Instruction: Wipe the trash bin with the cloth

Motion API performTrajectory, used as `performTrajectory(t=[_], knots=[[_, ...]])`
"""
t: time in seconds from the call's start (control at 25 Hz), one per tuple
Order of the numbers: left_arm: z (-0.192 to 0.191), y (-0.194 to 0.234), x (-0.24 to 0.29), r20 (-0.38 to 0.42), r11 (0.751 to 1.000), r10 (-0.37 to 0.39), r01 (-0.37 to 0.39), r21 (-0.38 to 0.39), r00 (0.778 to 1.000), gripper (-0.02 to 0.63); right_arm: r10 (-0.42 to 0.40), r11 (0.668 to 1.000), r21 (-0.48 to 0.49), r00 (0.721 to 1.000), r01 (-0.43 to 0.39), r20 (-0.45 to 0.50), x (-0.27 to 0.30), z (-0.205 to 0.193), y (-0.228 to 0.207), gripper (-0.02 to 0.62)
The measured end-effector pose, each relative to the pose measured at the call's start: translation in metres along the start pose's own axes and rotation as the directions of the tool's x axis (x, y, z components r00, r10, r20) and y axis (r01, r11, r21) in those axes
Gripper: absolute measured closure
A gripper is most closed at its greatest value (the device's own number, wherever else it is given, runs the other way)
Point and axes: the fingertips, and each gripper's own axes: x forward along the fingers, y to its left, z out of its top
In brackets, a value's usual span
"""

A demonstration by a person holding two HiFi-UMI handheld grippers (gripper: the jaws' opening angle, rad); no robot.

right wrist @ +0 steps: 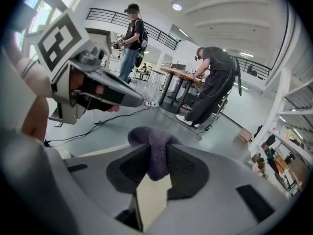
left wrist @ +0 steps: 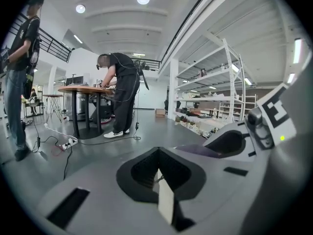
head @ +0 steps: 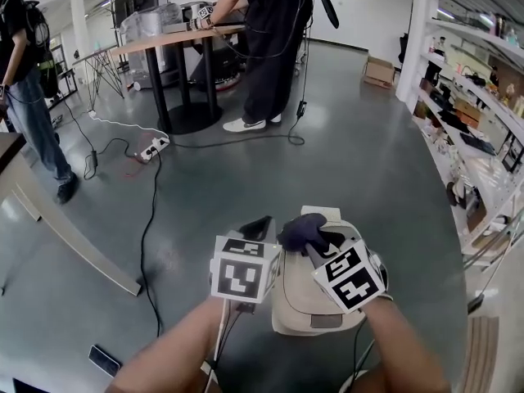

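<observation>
Now the right tongs point(right wrist: 157, 166), clamped on the cloth point(right wrist: 152, 140), hover just over the bin point(head: 315, 311); the left tongs point(left wrist: 157, 173) are closed, empty.

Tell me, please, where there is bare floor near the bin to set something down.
The widest bare floor lies ahead of the bin, up to the table. A narrower strip runs between bin and shelves. Left is crowded: a cable, power strip and plank.
</observation>
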Motion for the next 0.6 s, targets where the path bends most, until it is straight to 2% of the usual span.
performTrajectory(t=[0.08, 0.2, 0.6], knots=[[-0.002, 0.004, -0.002, -0.004, 1.0, 0.006, -0.006, 0.003, 1.0, 0.606, 0.015, 0.999, -0.05, 1.0, -0.016, -0.025, 0.008, -0.003, 0.013, 0.504], [-0.004, 0.004, -0.003, -0.004, 1.0, 0.012, -0.012, 0.001, 1.0, 0.606, -0.014, 0.989, -0.149, 0.997, 0.002, -0.077, 0.015, -0.015, 0.015, 0.503], [-0.002, 0.009, -0.012, 0.004, 1.0, 0.023, -0.023, 0.004, 1.0, 0.606, -0.032, 0.989, -0.148, 0.995, 0.018, -0.098, 0.016, -0.022, 0.011, 0.503]])
